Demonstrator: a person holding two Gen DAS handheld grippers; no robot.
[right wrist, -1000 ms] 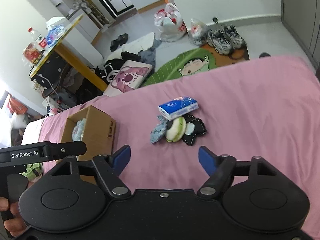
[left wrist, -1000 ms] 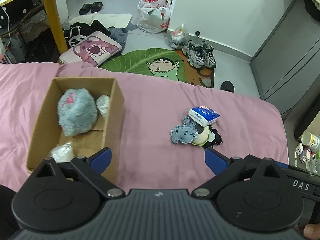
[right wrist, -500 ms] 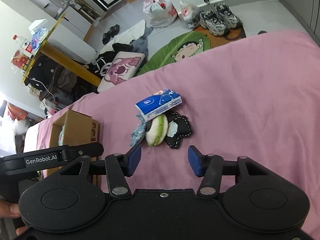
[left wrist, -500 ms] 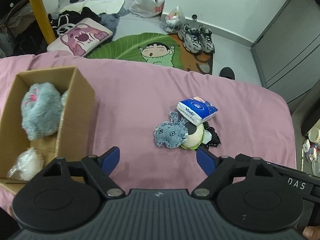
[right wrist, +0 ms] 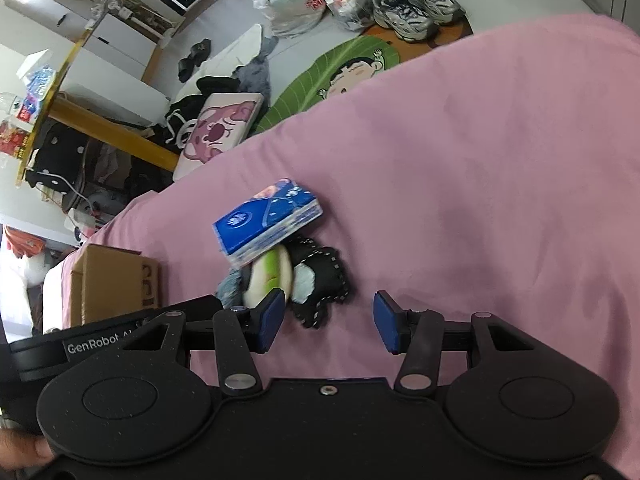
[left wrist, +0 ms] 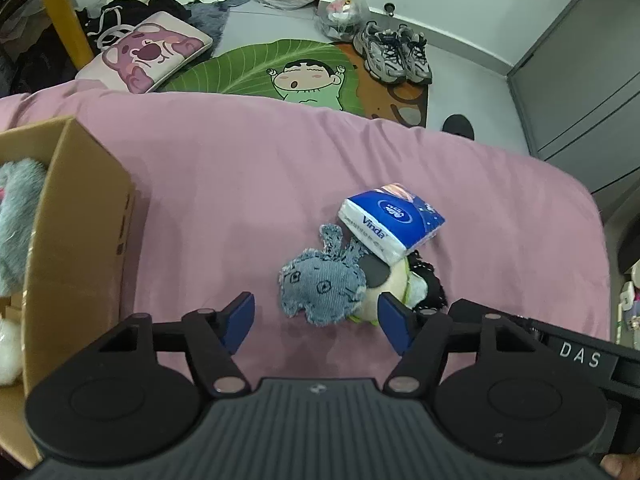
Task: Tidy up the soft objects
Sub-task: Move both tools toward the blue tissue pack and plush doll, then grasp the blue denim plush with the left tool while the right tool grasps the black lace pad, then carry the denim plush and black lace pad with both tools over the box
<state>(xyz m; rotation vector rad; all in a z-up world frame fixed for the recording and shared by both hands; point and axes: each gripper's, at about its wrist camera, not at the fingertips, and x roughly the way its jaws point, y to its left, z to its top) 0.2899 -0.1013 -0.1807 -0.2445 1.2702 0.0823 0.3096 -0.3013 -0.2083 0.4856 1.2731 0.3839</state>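
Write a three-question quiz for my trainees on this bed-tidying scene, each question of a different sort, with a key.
1. True or false: the tissue pack lies flat on the bedspread, apart from the toys.
2. Multiple choice: the denim toy sits in front of which tool?
A. left tool
B. right tool
C. neither
3. Fill in: the grey fluffy toy lies inside the ____.

Key
1. False: it rests tilted on the pile, over the cream and green plush.
2. A: between its open fingers, not yet gripped.
3. Cardboard box.
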